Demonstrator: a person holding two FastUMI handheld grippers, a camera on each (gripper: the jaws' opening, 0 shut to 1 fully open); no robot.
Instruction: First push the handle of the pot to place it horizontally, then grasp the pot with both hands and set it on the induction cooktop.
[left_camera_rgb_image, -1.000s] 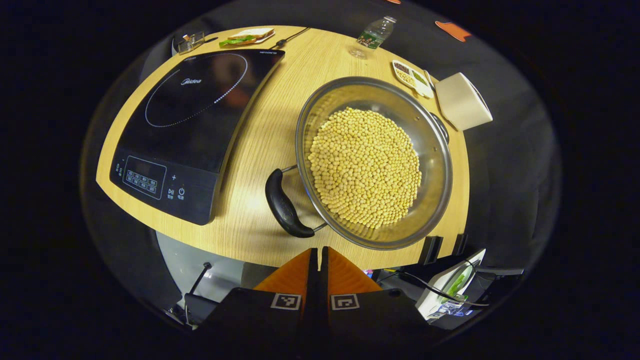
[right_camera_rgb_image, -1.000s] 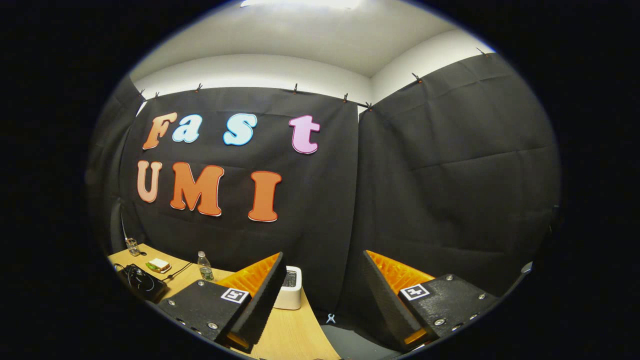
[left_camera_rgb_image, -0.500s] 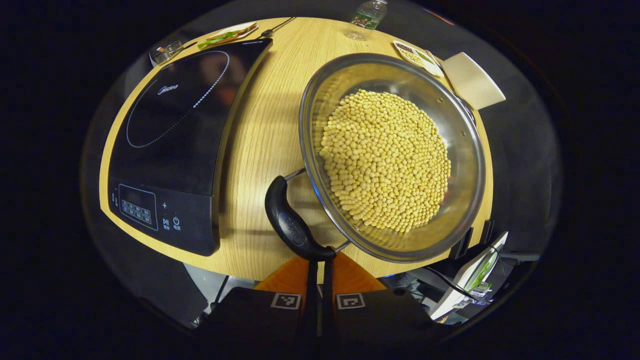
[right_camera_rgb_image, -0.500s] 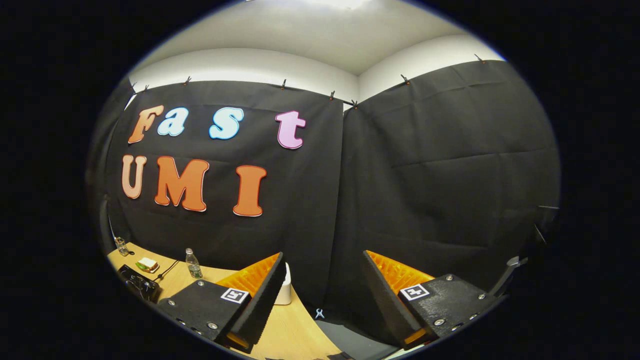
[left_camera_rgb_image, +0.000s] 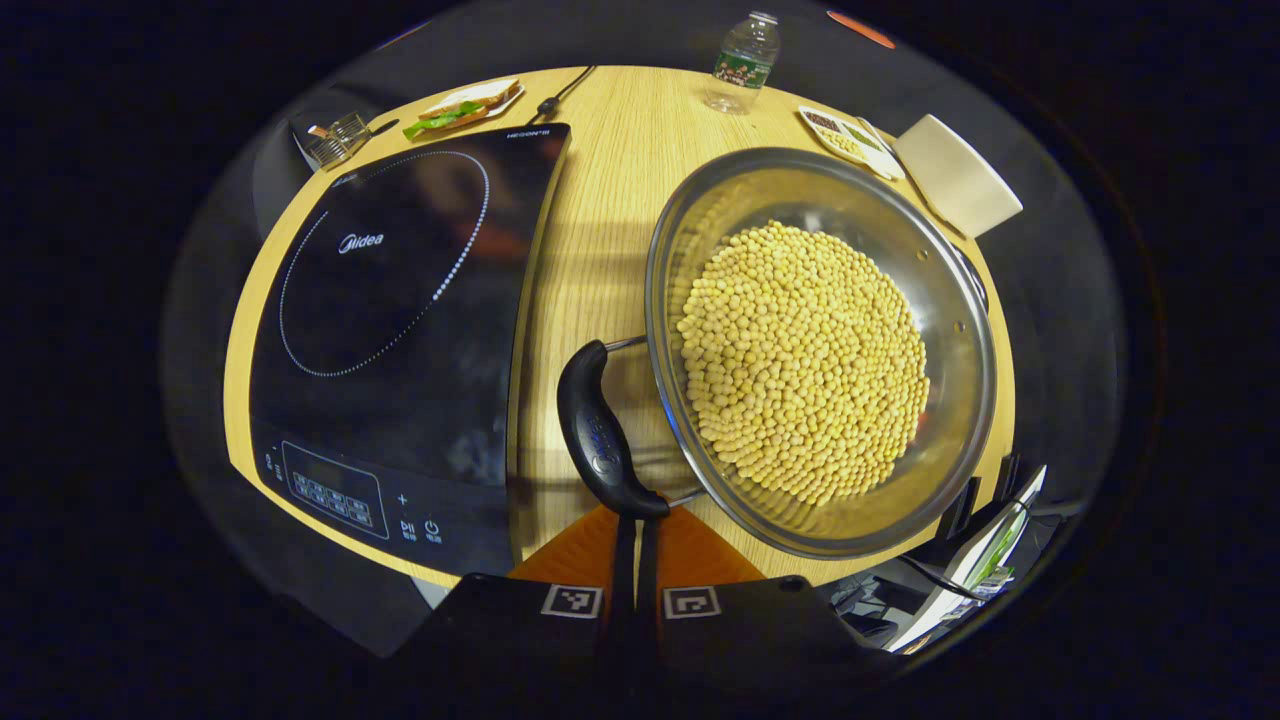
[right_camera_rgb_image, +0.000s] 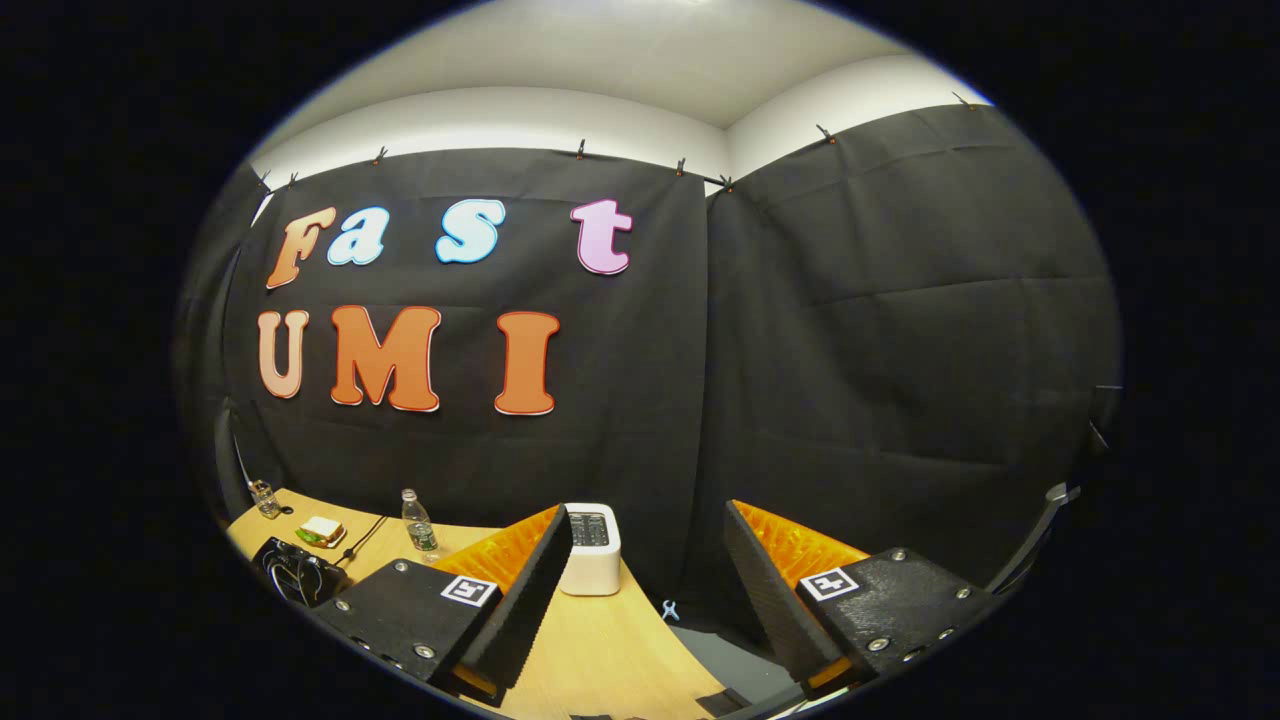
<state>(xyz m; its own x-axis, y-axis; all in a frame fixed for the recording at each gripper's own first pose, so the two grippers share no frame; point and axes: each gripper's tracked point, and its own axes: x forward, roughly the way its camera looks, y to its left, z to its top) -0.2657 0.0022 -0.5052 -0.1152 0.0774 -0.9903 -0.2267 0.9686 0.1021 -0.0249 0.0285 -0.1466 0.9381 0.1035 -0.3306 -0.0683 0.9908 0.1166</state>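
So the pot (left_camera_rgb_image: 820, 350), loaded with yellow beans (left_camera_rgb_image: 805, 360), is being kept on the wooden table (left_camera_rgb_image: 590, 250) just to the right of the induction cooktop (left_camera_rgb_image: 390, 320), not on it yet, and its black handle (left_camera_rgb_image: 598, 432) is being presented toward the cooktop side, raised off the tabletop on its wire arms. That's probably why the left gripper (left_camera_rgb_image: 636, 540) is being brought in with its two orange fingers pressed together, no gap between them and nothing clamped: a closed tip is being used as a poker, which suits the push step better than a pinch. The tips are being held right at the near end of the handle, looking like they're touching it, though actual contact can't be confirmed from this angle. The right gripper (right_camera_rgb_image: 645, 570) is being held up and away, pointed at the booth wall, fingers spread wide with nothing between them, so it's likely being parked until the two-handed lift. A white toaster (right_camera_rgb_image: 590, 548), a water bottle (left_camera_rgb_image: 742, 62) and a sandwich plate (left_camera_rgb_image: 462, 100) are being left at the far edge, well clear of the pot's path.
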